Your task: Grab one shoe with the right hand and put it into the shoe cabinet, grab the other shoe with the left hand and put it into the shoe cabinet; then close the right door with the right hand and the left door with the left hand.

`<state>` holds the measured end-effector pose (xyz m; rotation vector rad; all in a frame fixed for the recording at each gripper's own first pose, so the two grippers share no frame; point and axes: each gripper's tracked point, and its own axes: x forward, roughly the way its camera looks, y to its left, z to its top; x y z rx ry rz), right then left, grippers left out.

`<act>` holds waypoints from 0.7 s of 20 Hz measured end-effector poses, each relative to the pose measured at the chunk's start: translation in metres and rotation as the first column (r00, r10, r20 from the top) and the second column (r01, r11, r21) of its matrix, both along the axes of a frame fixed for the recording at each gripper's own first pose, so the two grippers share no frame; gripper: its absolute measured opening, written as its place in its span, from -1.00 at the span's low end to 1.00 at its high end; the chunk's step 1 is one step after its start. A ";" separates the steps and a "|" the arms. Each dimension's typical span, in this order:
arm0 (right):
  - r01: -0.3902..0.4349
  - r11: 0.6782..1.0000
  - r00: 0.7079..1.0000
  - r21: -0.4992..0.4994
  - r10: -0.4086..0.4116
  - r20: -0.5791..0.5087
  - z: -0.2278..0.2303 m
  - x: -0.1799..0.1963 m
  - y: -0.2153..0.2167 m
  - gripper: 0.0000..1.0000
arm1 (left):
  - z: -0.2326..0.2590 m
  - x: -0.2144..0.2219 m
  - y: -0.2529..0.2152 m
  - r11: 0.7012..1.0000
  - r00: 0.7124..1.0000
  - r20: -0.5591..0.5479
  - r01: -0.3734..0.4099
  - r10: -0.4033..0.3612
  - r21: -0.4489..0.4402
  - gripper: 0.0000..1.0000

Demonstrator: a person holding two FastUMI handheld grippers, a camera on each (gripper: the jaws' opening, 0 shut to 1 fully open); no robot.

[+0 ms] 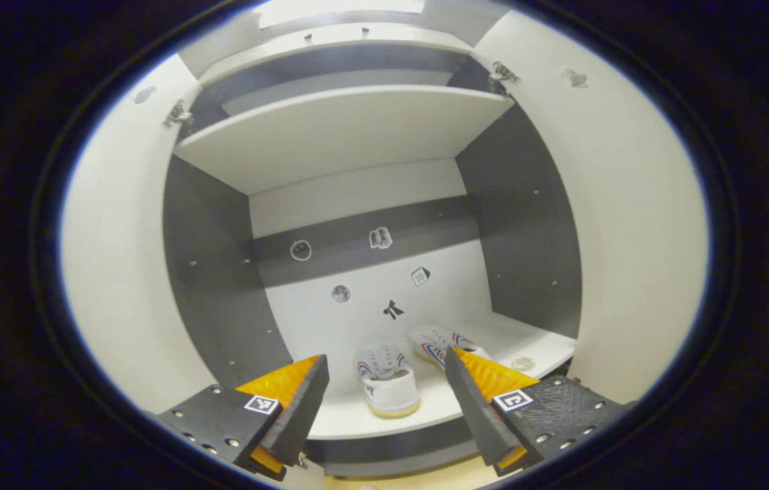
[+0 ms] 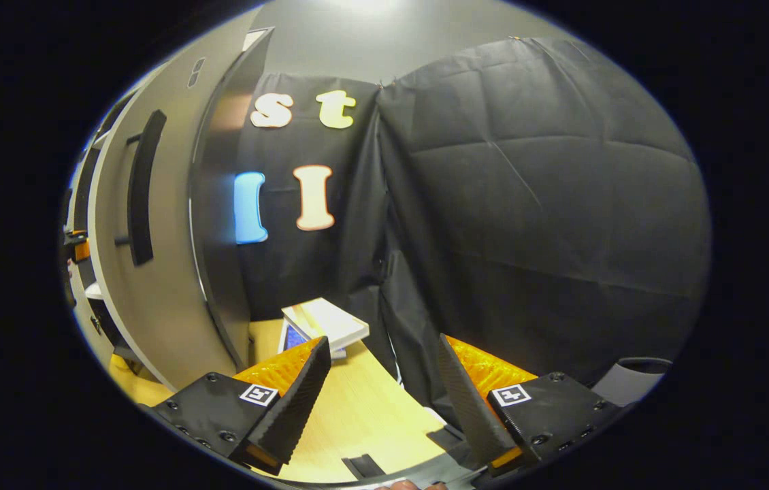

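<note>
Left tool (image 1: 384, 391) spread, empty, facing the open shoe cabinet (image 1: 527, 224). Two shoes (image 1: 388, 381) (image 1: 435, 344) side by side on its bottom shelf, 6 o'clock. Right tool (image 2: 381, 391) spread, empty over table (image 2: 357, 415); open right door (image 2: 160, 272) at 9 o'clock.

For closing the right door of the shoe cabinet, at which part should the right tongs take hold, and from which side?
I would grip the dark bar handle on the outer face of the right door. It runs vertically and stands off the panel, so the open right tongs could come from the front, one finger on each side of it.
</note>
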<state>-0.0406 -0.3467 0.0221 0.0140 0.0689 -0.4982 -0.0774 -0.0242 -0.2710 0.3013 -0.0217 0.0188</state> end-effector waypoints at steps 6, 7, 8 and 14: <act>-0.165 0.985 0.985 -0.057 0.167 0.040 0.060 0.040 0.029 0.96 | 0.005 -0.093 0.002 0.984 0.997 0.052 -0.051 0.061 -0.173 0.96; -0.184 0.980 0.981 -0.070 0.188 0.053 0.071 0.044 0.035 0.94 | 0.002 -0.107 0.006 0.980 0.994 0.062 -0.073 0.086 -0.187 1.00; -0.209 0.975 0.974 -0.081 0.215 0.068 0.084 0.050 0.043 0.96 | -0.003 -0.119 0.010 0.975 0.992 0.065 -0.094 0.109 -0.200 0.99; -0.333 0.939 0.938 -0.085 0.339 0.073 0.102 0.074 0.080 0.96 | -0.055 -0.174 0.041 0.959 0.976 -0.033 -0.216 0.213 -0.185 0.90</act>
